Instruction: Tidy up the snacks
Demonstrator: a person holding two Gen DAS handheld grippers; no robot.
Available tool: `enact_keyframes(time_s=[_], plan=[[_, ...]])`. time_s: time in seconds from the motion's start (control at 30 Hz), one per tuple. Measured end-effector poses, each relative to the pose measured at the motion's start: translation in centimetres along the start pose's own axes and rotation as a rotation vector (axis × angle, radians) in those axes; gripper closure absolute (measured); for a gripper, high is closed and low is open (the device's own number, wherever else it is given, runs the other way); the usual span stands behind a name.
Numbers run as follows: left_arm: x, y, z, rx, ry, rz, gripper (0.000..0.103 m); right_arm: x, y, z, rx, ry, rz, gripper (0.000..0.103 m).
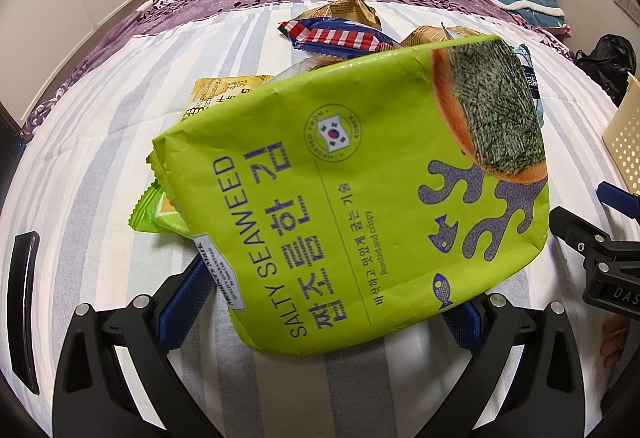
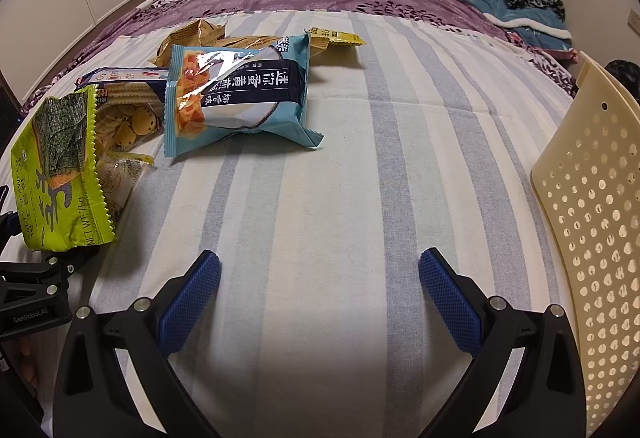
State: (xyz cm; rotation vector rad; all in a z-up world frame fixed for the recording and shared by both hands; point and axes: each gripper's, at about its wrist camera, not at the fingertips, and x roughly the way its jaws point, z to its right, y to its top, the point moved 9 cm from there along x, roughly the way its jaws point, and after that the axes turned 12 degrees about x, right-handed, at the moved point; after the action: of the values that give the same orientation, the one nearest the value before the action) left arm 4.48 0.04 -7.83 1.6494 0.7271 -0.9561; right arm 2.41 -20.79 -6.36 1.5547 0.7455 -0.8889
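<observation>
Here, the green salty seaweed bag (image 1: 352, 190) is filling the centre of the left wrist view, sitting between the blue pads of the left gripper (image 1: 320, 302), whose fingers are spread about as wide as the bag's lower edge; whether the pads are actually pinching it cannot be told, since the bag is hiding both tips. In the right wrist view the same bag (image 2: 60, 174) is showing at the left edge, tilted up off the striped sheet (image 2: 340, 178), which suggests it is being lifted or at least propped. Behind it, in the upper left of that view, the rest of the snacks are lying in a loose heap: a light blue packet with Chinese lettering (image 2: 240, 94), a clear pack of round biscuits (image 2: 128, 126) and a yellow sachet (image 2: 336, 38) further back. The right gripper (image 2: 320, 298) is hovering wide open over bare sheet in the lower middle, gripping nothing. The cream perforated basket (image 2: 592, 222) is standing at the right edge. The step in hand looks like the pick-up of the seaweed bag; the next move probably calls for a firm grip and a carry rightward across the sheet to the basket, keeping the floppy bag from slipping.
</observation>
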Motion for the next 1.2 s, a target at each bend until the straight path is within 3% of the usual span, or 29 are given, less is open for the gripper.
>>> enact_keyframes(time_s=[0.6,0.9,1.2], plan=[[-0.3,0.0,-0.4,-0.003,-0.002,0.008,0.002,-0.5,0.2,0.2,0.016,0.004,0.009,0.005],[-2.3,0.0,-1.1,-0.005,0.005,0.045,0.002,-3.4,1.3,-1.0,0.058,0.112,0.051,0.005],[-4.9,0.4,-2.7,-0.016,0.01,0.098,0.002,-6.2,2.4,-4.7,-0.016,0.223,0.106,0.005]])
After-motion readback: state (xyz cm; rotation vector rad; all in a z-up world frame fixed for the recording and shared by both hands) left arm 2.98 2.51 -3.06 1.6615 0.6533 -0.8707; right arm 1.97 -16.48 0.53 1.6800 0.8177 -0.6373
